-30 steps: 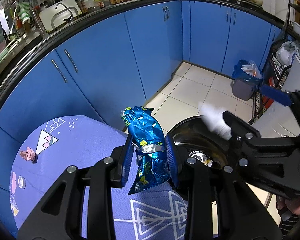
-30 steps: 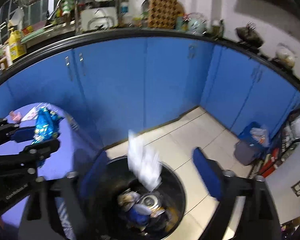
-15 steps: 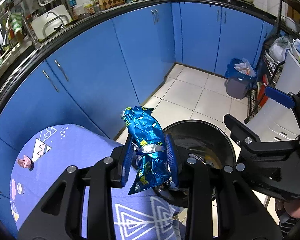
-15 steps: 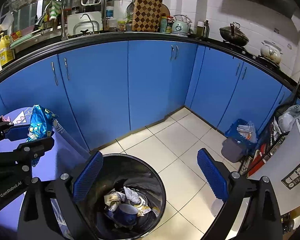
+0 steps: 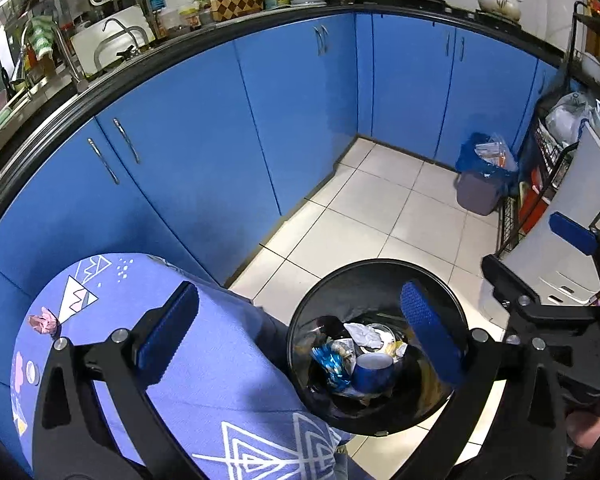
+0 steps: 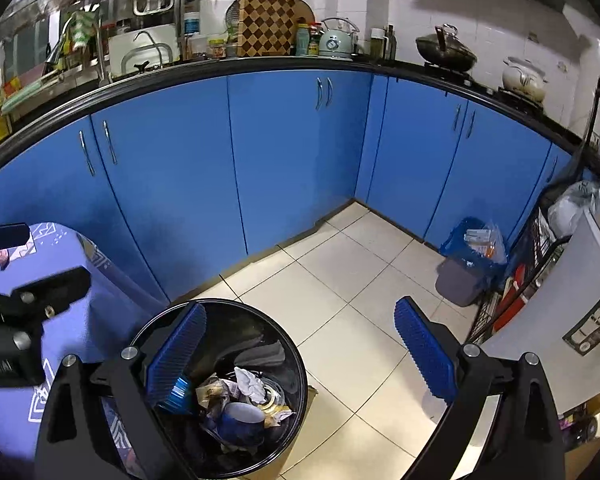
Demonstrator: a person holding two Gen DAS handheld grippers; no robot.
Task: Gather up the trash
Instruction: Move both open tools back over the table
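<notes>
While a crumpled pink scrap (image 5: 43, 319) lies at the far left of the purple worktop (image 5: 220, 380), the left gripper (image 5: 298, 334) hangs wide and empty, its jaws having just sprung apart. Right of the worktop's edge, the blue foil wrapper (image 5: 332, 364) lies in the black bin (image 5: 380, 268) among paper and a blue cup (image 5: 373, 371). Farther right, the right gripper (image 6: 300, 354) also gapes with nothing between its jaws.
</notes>
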